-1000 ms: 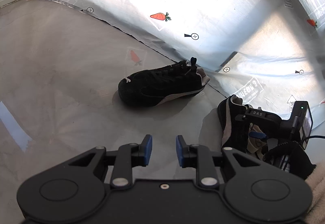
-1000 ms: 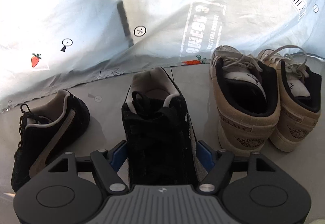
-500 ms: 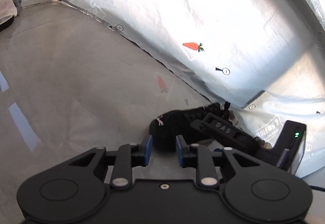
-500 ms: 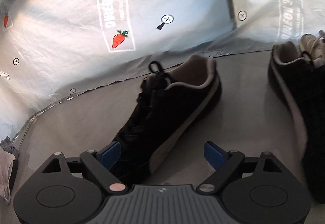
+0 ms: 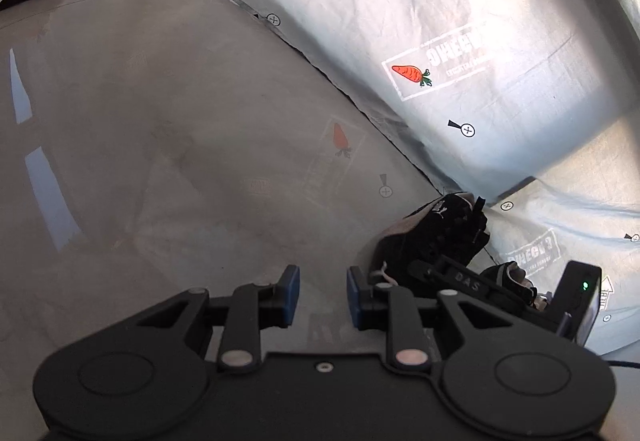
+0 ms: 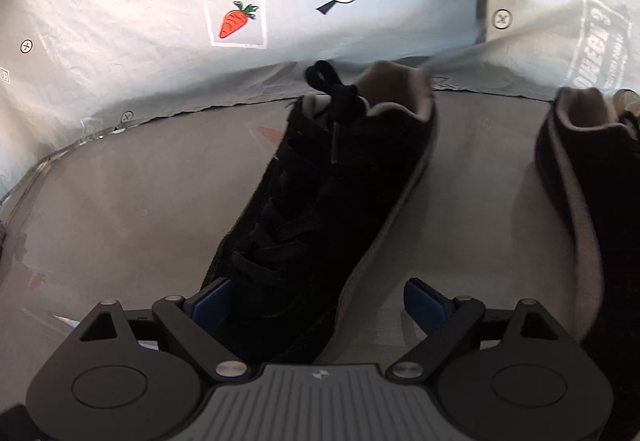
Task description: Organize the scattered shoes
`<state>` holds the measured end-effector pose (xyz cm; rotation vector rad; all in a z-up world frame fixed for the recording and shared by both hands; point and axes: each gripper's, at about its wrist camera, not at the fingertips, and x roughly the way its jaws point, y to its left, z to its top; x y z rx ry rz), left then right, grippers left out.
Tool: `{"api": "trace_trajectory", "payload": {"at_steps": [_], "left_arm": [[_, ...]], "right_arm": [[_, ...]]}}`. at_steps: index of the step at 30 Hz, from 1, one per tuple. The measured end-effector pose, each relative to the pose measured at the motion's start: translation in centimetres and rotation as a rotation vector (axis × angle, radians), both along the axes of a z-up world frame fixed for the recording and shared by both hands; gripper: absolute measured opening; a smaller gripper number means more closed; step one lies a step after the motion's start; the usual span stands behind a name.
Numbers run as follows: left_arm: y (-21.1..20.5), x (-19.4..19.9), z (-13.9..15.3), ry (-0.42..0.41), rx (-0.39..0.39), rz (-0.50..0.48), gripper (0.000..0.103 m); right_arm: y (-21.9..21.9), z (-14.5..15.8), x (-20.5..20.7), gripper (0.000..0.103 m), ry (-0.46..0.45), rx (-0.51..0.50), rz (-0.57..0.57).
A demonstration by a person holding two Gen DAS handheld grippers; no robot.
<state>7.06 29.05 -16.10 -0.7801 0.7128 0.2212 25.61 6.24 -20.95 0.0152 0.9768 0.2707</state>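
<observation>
1. Looks like a staged recording setup rather than a lived-in room: ahead of the left hand-held gripper (image 5: 319,291) a pale wrinkled sheet (image 5: 400,1) is hung as a backdrop right down to the floor (image 5: 160,101).
2. That sheet is printed with carrot pictures (image 5: 411,74), crossed-circle marks (image 5: 467,130) and stencilled word boxes, like tracking or calibration targets.
3. The floor is plain, grey and glossy, with the carrot mirrored in it.
4. In the right wrist view the same printed sheet (image 6: 140,41) wraps around ahead of the right hand-held gripper (image 6: 316,301), another carrot (image 6: 236,21) on it.
5. Shoes sit straight on the floor along the sheet.
</observation>
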Motion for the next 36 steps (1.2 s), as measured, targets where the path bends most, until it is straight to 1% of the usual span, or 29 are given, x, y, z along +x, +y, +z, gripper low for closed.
{"api": "trace_trajectory", "payload": {"at_steps": [2, 4, 7, 8, 12, 15, 16, 17, 20, 24, 26, 30, 33, 36], "left_arm": [[-0.3, 0.5, 0.1, -0.004, 0.005, -0.018, 0.025], [-0.7, 1.1, 0.3, -0.008, 0.010, -0.037, 0.025], [-1.5, 1.6, 0.9, -0.020, 0.025, -0.072, 0.025], [-1.8, 1.8, 1.1, -0.024, 0.029, -0.082, 0.025], [-2.0, 1.4, 1.0, -0.014, 0.029, -0.084, 0.025], [-2.2, 1.2, 0.9, -0.007, 0.029, -0.086, 0.025], [-2.2, 1.1, 0.9, -0.005, 0.029, -0.086, 0.025], [-2.3, 1.0, 0.9, -0.002, 0.029, -0.087, 0.025], [-2.4, 0.7, 0.8, 0.005, 0.029, -0.088, 0.025], [-2.6, 0.8, 1.0, 0.002, 0.031, -0.104, 0.025], [-2.8, 1.0, 1.1, -0.005, 0.032, -0.118, 0.025], [-3.2, 1.1, 1.4, -0.021, 0.029, -0.145, 0.025], [-3.3, 0.8, 1.5, -0.025, 0.029, -0.154, 0.025], [-3.3, 0.5, 1.7, -0.030, 0.032, -0.149, 0.025]], "right_arm": [[-1.4, 0.5, -0.5, 0.092, -0.008, -0.029, -0.013], [-1.6, 1.1, -1.0, 0.093, -0.041, -0.037, 0.007], [-0.9, 1.6, -1.1, 0.094, -0.109, -0.047, 0.073], [-0.5, 1.5, -0.4, 0.096, -0.103, -0.048, 0.073], [1.6, 0.8, 2.5, 0.097, -0.076, -0.057, 0.072], [2.0, 0.6, 3.8, 0.095, -0.052, -0.051, 0.071], [1.8, 0.7, 3.9, 0.092, -0.047, -0.034, 0.066], [1.5, 0.8, 3.9, 0.086, -0.043, -0.015, 0.057], [0.1, 0.9, 2.7, 0.082, -0.065, 0.011, 0.008], [-1.9, 1.8, 1.6, 0.082, -0.083, -0.001, -0.052], [-3.0, 2.3, 1.5, 0.081, -0.071, 0.000, -0.090], [-4.9, 2.7, 0.8, 0.079, -0.052, -0.012, -0.200], [-5.7, 2.8, 0.2, 0.079, -0.049, -0.017, -0.218], [-6.0, 2.8, 0.0, 0.080, -0.043, -0.016, -0.202]]}}
